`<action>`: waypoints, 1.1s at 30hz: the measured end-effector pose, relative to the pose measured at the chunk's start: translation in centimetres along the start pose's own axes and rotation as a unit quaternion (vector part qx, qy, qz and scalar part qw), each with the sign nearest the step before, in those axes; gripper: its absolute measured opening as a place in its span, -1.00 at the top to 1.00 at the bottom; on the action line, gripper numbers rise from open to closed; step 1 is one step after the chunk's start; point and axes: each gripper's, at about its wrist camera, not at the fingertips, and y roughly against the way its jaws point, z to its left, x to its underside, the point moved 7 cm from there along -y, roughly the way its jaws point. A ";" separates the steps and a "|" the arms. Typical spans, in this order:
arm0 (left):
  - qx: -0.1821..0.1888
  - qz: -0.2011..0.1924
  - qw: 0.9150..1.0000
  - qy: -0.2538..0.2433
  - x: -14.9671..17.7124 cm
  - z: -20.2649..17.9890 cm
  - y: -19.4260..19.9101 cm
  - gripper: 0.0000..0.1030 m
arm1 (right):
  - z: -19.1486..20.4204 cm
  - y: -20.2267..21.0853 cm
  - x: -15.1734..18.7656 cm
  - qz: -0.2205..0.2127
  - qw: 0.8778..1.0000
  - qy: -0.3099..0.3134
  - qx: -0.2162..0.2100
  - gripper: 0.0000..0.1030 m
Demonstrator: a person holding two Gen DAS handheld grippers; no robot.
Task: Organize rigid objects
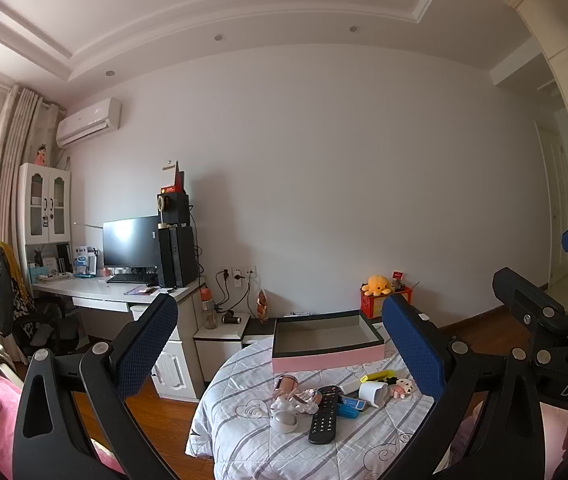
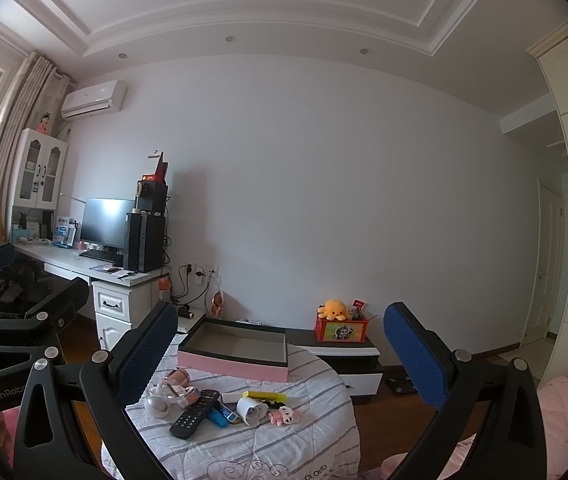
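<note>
1. Your left gripper (image 1: 279,344) and right gripper (image 2: 281,354) both stand wide apart and carry nothing; both hang above the near edge of the quilt-covered table (image 2: 284,444), well short of the clutter.
2. The pink box (image 2: 235,362) sits at the far side of the table, open and bare inside. It looks like the place for everything, so keep a clear path to it.
3. The loose things lie in a near cluster: the black remote (image 2: 193,414) towards the left, the white cup (image 2: 249,410) on its side in the middle, the yellow bar (image 2: 265,395) just beyond it, and the pink figure (image 2: 284,416) to the right.
4. Start with the remote, I'd say: it is long and lies partly over its neighbours. Close across its narrow width near the middle so it doesn't tip.
5. Come straight down; the soft quilt may give.
</note>
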 end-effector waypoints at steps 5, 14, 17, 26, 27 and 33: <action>0.000 0.000 1.000 -0.001 0.1 -0.2 -0.1 -1.00 | -0.1 -0.1 0.1 0.000 1.000 0.000 0.001 -1.00; 0.000 0.002 1.000 -0.002 0.3 -0.5 -0.4 -1.00 | -0.2 -0.5 0.4 0.004 1.000 0.000 0.004 -1.00; 0.001 0.004 1.000 -0.003 0.5 -0.8 -0.8 -1.00 | -0.3 -0.8 0.7 0.007 1.000 0.000 0.006 -1.00; 0.021 0.045 0.999 -0.005 3.9 -1.7 -4.7 -1.00 | -0.5 -3.7 3.4 0.036 0.999 -0.007 0.000 -1.00; 0.021 0.053 0.998 -0.007 4.6 -1.8 -5.4 -1.00 | -0.5 -4.4 4.0 0.043 0.999 -0.008 -0.002 -1.00; 0.028 0.097 0.995 -0.011 8.9 -2.7 -9.8 -1.00 | 0.0 -8.4 8.1 0.086 0.996 -0.014 -0.017 -1.00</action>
